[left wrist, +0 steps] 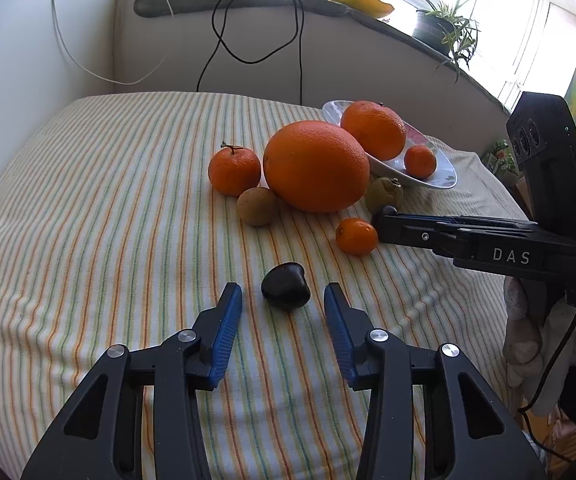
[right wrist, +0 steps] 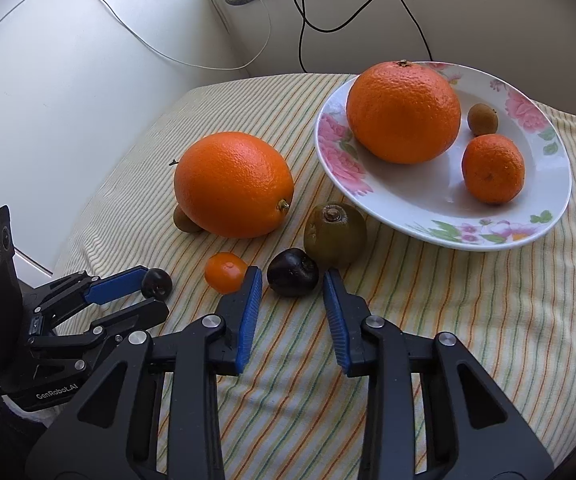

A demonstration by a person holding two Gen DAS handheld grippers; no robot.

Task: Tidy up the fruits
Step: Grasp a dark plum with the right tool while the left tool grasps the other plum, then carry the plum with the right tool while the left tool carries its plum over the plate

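Striped cloth in cream, orange and green covers the worktop (right wrist: pixel 468 320), with a white wall and dangling black and white cables behind it. In the right wrist view, a white oval plate with pink flowers (right wrist: pixel 428 216) sits at the upper right and holds a large orange (right wrist: pixel 404 112), a small mandarin (right wrist: pixel 493 169) and a small brown round fruit (right wrist: pixel 482 119). Left of the plate, on the cloth, lies a second large orange (right wrist: pixel 234 184), with a greenish-brown kiwi (right wrist: pixel 335 234) between it and the plate's lower rim. The right gripper (right wrist: pixel 292 280) has its blue-padded fingers spread apart, a dark purple round fruit (right wrist: pixel 292 272) just ahead between their tips, untouched. A tiny orange kumquat (right wrist: pixel 225 272) lies just left of it. In the left wrist view, the left gripper (left wrist: pixel 283 292) is likewise released, its fingers either side of a dark glossy chestnut-like fruit (left wrist: pixel 286 286) at lower centre. A stemmed mandarin (left wrist: pixel 234 170) sits further up.
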